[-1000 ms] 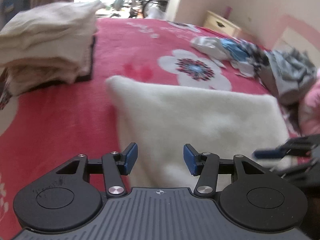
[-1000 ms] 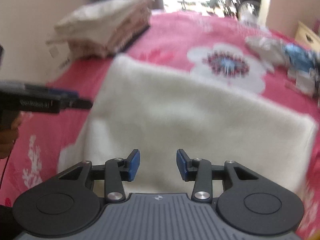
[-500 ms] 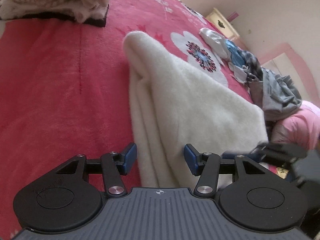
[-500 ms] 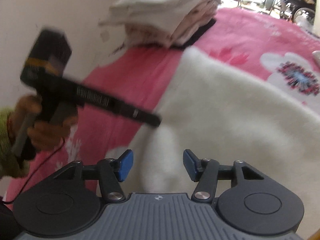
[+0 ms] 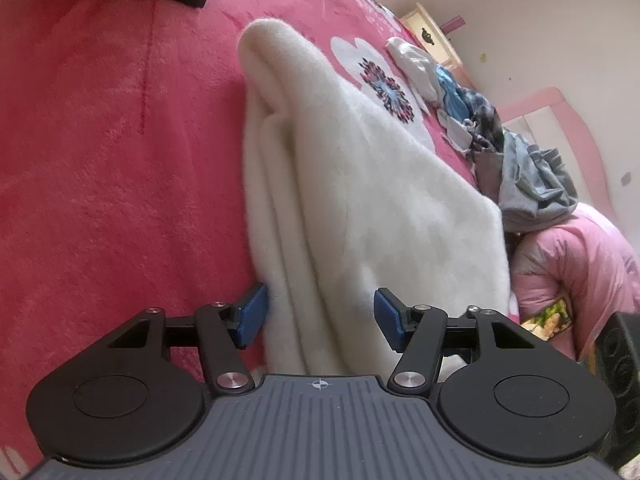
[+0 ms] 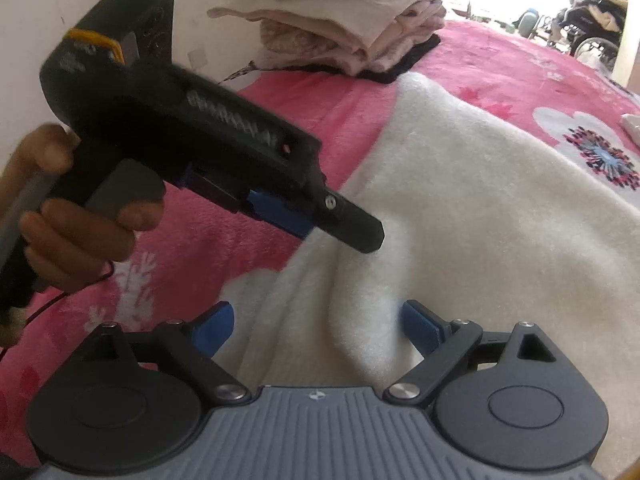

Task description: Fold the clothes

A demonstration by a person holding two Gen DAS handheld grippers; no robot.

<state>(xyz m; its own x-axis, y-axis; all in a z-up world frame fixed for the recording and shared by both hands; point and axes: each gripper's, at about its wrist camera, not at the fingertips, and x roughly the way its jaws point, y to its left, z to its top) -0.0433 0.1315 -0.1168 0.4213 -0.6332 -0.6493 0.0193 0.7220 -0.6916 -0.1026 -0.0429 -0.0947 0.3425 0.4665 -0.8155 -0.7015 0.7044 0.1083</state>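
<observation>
Left gripper [image 5: 318, 316] and right gripper [image 6: 316, 330] both angle downward, jaws opening; a hand [image 6: 76, 216] at nine o'clock grips the left one.

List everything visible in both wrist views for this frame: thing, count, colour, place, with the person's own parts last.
White fleece garment: one, cream, partly folded on the bed, its near edge between both grippers' fingers.
Bedspread: one, pink-red with white flowers, under everything.
Folded stack: one pile, cream and pale pink on a black layer, far side of the bed by the wall.
Unfolded clothes: one heap, white, blue, grey, far right of the bed.
Pink jacket: one, right edge.
Cabinet: one, cream, by the far wall.
Left gripper: black with blue pads, jaws opening, fleece between them.
Right gripper: same colours, jaws opening over a fleece ridge.
Hand: one, holding the left gripper's handle.
</observation>
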